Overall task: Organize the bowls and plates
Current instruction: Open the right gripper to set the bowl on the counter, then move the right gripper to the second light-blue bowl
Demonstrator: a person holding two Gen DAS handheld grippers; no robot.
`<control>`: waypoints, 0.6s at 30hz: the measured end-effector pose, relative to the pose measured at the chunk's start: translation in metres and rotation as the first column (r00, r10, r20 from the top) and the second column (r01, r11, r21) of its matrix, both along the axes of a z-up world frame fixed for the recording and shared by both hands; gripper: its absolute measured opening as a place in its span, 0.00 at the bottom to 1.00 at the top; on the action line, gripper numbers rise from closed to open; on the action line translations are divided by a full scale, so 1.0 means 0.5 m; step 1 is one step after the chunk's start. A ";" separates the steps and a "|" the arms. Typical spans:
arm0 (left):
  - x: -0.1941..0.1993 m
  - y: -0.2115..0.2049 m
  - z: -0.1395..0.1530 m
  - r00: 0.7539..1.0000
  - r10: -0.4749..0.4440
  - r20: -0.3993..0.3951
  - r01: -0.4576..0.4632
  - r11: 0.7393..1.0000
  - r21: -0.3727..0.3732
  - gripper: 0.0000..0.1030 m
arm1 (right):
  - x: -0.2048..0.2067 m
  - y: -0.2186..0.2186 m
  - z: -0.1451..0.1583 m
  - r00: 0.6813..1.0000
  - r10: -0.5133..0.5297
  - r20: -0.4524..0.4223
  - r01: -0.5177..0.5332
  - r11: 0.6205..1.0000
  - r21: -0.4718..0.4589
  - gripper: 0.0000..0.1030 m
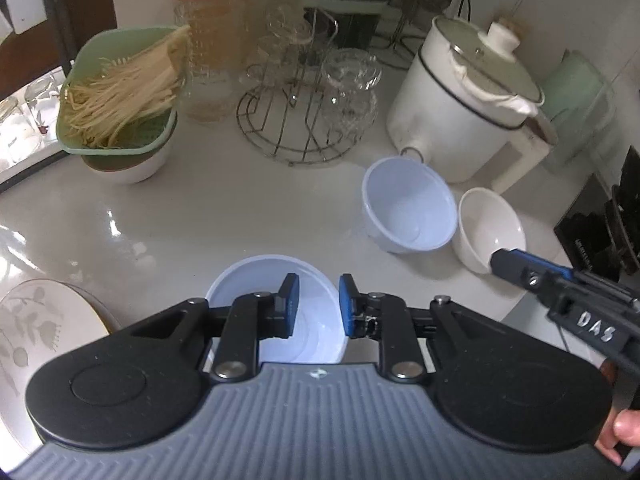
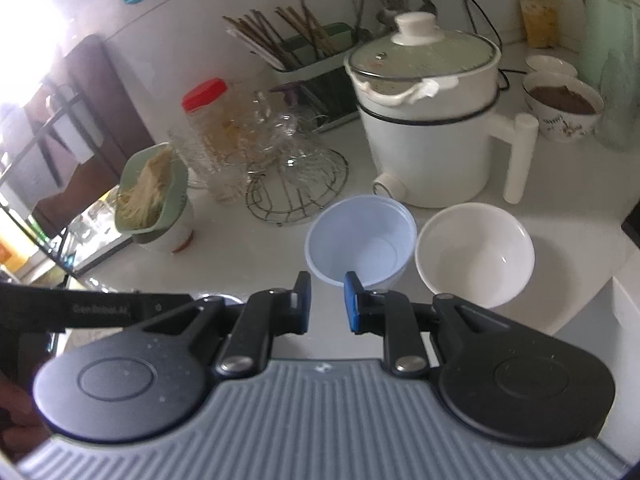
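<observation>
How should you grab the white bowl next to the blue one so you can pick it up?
Pinch the rim of the white bowl. It stands upright and open, too wide to grip whole, so one finger probably goes inside and one outside its thin wall. Come from above on the near side; the pale blue bowl and the white cooker crowd the other sides. The right gripper is nearest.

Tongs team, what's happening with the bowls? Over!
Left tongs open over blue bowl. Right tongs open, empty, near second blue bowl. White bowl beside it.
</observation>
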State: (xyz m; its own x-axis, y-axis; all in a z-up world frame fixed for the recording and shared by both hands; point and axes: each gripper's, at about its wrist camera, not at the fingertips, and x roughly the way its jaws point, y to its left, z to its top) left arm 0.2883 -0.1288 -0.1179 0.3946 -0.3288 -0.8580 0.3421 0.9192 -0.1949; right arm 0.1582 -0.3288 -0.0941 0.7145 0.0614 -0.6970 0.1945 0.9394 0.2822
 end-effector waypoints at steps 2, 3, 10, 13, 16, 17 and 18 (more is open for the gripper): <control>0.012 -0.001 -0.012 1.000 0.007 -0.014 -0.007 1.000 0.006 0.26 | 0.002 -0.006 -0.007 1.000 -0.012 -0.002 0.012 1.000 0.003 0.21; 0.018 -0.002 -0.017 1.000 0.011 -0.016 -0.011 1.000 0.009 0.26 | 0.005 -0.008 -0.012 1.000 -0.018 -0.008 0.018 1.000 -0.001 0.21; 0.066 -0.029 -0.024 1.000 -0.006 0.004 0.006 1.000 0.005 0.59 | 0.039 -0.030 -0.057 0.997 -0.055 -0.048 0.057 0.998 0.036 0.56; 0.100 -0.038 -0.030 1.000 0.009 -0.021 -0.010 0.999 -0.049 0.61 | 0.050 -0.046 -0.074 0.996 -0.068 -0.054 0.073 0.992 0.099 0.56; 0.134 -0.054 -0.041 0.999 0.029 -0.026 -0.030 0.998 -0.054 0.61 | 0.061 -0.054 -0.087 0.994 -0.086 -0.065 0.093 0.990 0.106 0.56; 0.145 -0.060 -0.045 0.999 0.032 -0.029 -0.034 0.998 -0.059 0.61 | 0.065 -0.056 -0.091 0.993 -0.092 -0.069 0.099 0.989 0.112 0.56; 0.155 -0.066 -0.051 0.999 0.033 -0.033 -0.035 0.998 -0.058 0.61 | 0.068 -0.058 -0.096 0.992 -0.100 -0.076 0.108 0.987 0.118 0.56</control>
